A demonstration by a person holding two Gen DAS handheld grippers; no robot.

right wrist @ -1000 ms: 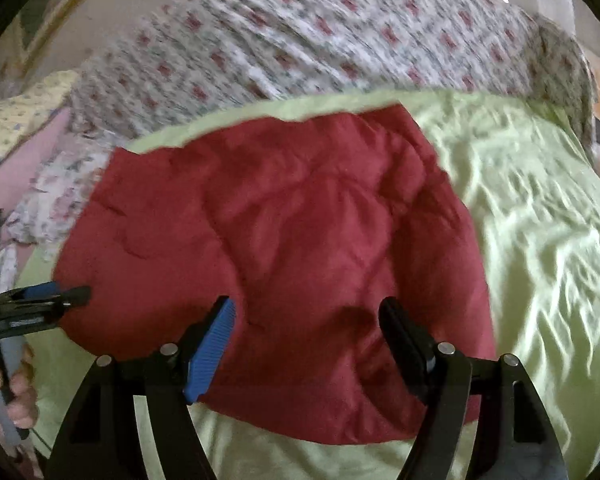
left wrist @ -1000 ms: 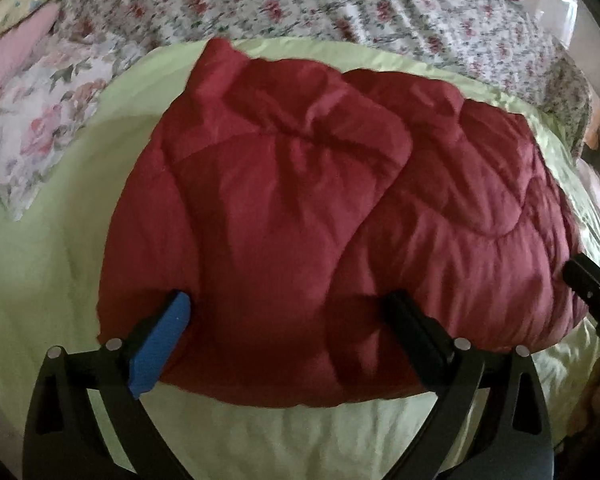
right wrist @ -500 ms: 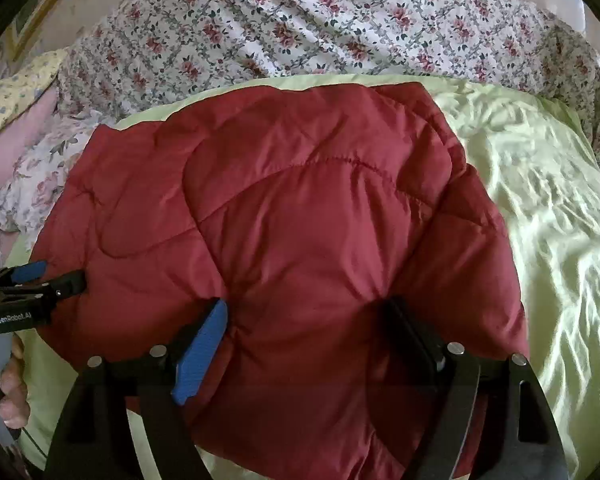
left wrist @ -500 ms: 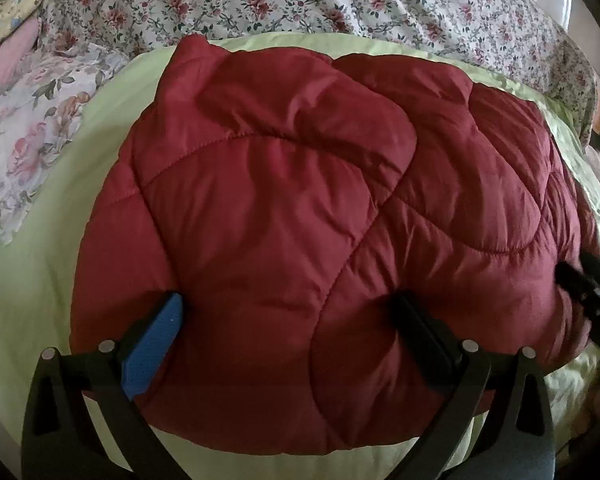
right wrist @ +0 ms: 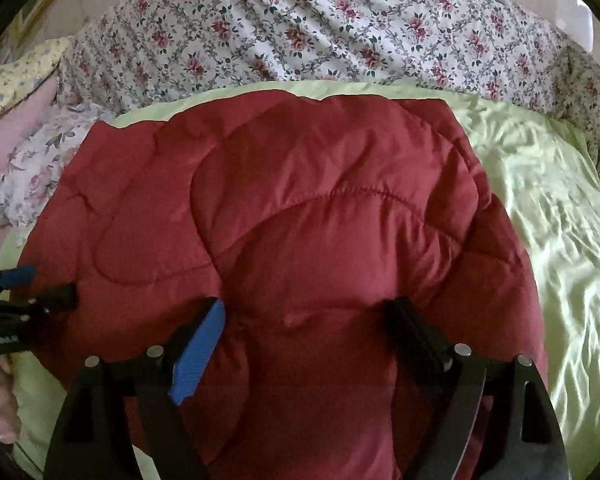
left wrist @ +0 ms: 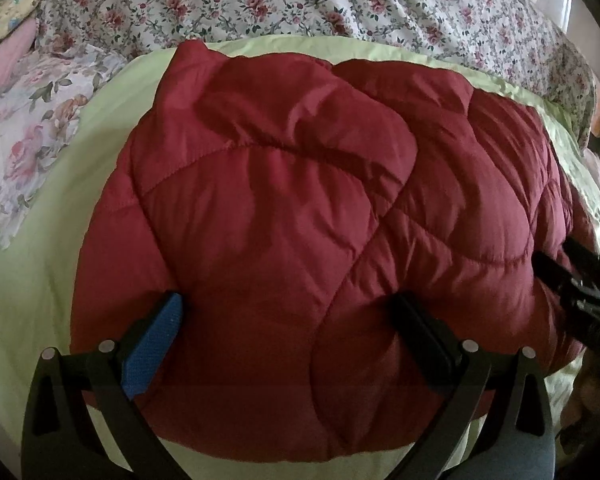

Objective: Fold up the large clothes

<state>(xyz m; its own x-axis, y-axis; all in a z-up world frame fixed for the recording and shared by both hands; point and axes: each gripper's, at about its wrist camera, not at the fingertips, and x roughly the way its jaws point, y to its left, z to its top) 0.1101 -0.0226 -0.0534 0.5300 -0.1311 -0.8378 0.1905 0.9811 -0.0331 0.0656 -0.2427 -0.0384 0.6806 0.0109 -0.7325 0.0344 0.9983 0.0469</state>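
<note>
A dark red quilted comforter [left wrist: 292,216] lies folded in a thick pad on a light green bed sheet [left wrist: 32,288]; it also shows in the right wrist view [right wrist: 324,216]. My left gripper [left wrist: 288,312] is open, its fingers pressed into the near left part of the pad. My right gripper [right wrist: 308,320] is open, its fingers sunk into the near right part. Each gripper shows at the edge of the other's view: the right one [left wrist: 572,280], the left one [right wrist: 24,296].
A floral bedspread [left wrist: 340,4] is bunched along the far side of the bed. Floral and pink pillows [left wrist: 28,120] lie at the far left. Wrinkled green sheet [right wrist: 552,220] spreads to the right of the comforter.
Both grippers have moved forward and down onto the comforter, which now fills more of each view. The fingers press deeper into the padding.
</note>
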